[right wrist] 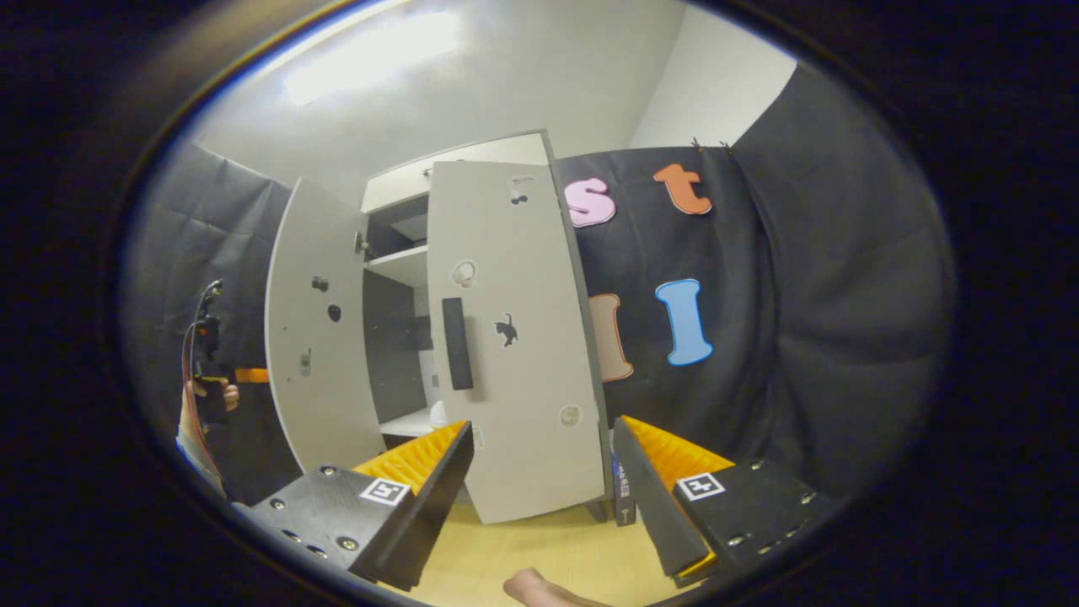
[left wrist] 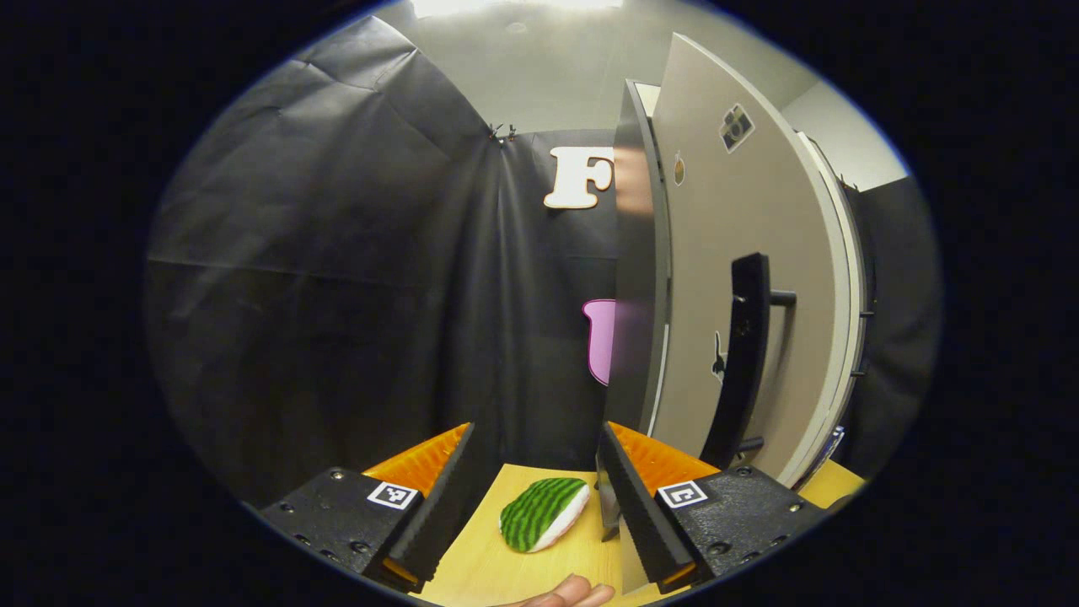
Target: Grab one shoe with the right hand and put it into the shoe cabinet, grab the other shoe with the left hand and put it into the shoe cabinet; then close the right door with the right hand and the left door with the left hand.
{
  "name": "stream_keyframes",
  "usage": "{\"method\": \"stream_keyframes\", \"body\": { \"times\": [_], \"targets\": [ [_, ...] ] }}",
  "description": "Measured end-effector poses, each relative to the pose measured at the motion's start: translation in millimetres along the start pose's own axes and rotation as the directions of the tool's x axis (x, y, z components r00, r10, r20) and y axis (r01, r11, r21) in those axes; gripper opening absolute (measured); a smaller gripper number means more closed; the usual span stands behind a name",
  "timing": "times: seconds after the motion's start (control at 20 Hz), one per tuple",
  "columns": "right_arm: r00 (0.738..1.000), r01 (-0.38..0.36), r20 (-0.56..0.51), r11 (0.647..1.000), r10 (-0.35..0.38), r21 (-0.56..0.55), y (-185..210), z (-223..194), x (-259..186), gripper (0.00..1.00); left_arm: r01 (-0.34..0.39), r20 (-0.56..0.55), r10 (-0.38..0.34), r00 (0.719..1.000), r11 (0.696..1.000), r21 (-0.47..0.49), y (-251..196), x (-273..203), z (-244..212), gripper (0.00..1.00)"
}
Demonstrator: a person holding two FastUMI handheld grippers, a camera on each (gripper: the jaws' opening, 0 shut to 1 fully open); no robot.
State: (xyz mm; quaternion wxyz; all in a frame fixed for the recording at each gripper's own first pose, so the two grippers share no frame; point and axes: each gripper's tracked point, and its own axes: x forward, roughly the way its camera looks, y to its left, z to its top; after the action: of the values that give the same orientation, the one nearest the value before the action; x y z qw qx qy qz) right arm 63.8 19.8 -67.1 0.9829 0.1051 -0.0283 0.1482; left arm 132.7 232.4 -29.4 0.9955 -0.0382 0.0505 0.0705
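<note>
Both cabinet doors [right wrist: 514, 337] ajar; right claw [right wrist: 539, 497] open; left claw [left wrist: 535, 506] open.

shoe [left wrist: 544, 513] on table [left wrist: 472, 573], left of the cabinet's left door [left wrist: 742, 278]

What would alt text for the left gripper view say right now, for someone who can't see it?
The left gripper is open and empty above a wooden table, with a green-striped shoe lying on the table between its fingers. Just right of it stands the shoe cabinet's open left door, seen nearly edge-on, with a dark vertical handle.
</note>
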Motion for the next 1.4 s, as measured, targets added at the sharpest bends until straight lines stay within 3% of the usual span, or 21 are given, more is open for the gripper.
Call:
{"method": "stream_keyframes", "body": {
  "times": [0.2, 0.3, 0.45, 0.55, 0.65, 0.95, 1.05, 1.15, 1.4],
  "targets": [
    [1.0, 0.0, -0.021, 0.999, -0.001, -0.037, 20.9, -19.3, -40.6, 0.99, -0.003, -0.002, 0.003, 1.0, 1.0, 0.011, -0.6, 2.2, 11.6, 0.88],
    [0.999, -0.044, -0.015, 0.999, 0.044, -0.019, 40.5, -23.9, -57.2, 0.99, 0.011, -0.013, -0.011, 1.0, 0.999, 0.035, -6.7, 0.6, 11.6, 0.86],
    [0.999, -0.048, 0.002, 0.998, 0.048, 0.048, 52.6, -18.9, -74.9, 0.99, 0.056, -0.03, -0.055, 0.998, 0.998, 0.022, -33.6, -2.5, 9.8, 0.88],
    [0.999, -0.037, 0.021, 0.999, 0.037, 0.023, 53.4, -13.5, -82.7, 0.96, 0.033, -0.005, -0.032, 0.999, 0.998, 0.056, -44.1, -8.7, 17.8, 0.89],
    [0.999, -0.02, 0.042, 1.0, 0.021, -0.015, 49.9, -11.4, -88.2, 0.99, 0.01, 0.011, -0.011, 1.0, 0.996, 0.092, -43.0, -5.7, 20.1, 0.82],
    [0.999, 0.019, 0.036, 0.998, -0.021, 0.066, 34.2, -17.1, -87.3, 0.96, 0.026, -0.02, -0.025, 1.0, 0.998, 0.063, -52.8, -4.3, 18.2, 0.8],
    [0.998, 0.039, 0.039, 0.998, -0.041, 0.055, 31.1, -14.6, -86.4, 0.99, 0.03, -0.015, -0.029, 0.999, 0.998, 0.049, -55.1, -3.0, 18.3, 0.8],
    [0.997, 0.053, 0.048, 0.998, -0.055, 0.037, 30.7, -12.6, -84.9, 0.96, 0.059, -0.023, -0.058, 0.998, 0.998, 0.023, -65.7, -1.6, 18.4, 0.8],
    [0.997, 0.065, 0.044, 0.997, -0.067, 0.033, 37.2, -18.2, -75.3, 0.99, 0.12, -0.05, -0.12, 0.991, 0.993, -0.013, -106.6, -11.1, 12.5, 0.85]
  ]
}}
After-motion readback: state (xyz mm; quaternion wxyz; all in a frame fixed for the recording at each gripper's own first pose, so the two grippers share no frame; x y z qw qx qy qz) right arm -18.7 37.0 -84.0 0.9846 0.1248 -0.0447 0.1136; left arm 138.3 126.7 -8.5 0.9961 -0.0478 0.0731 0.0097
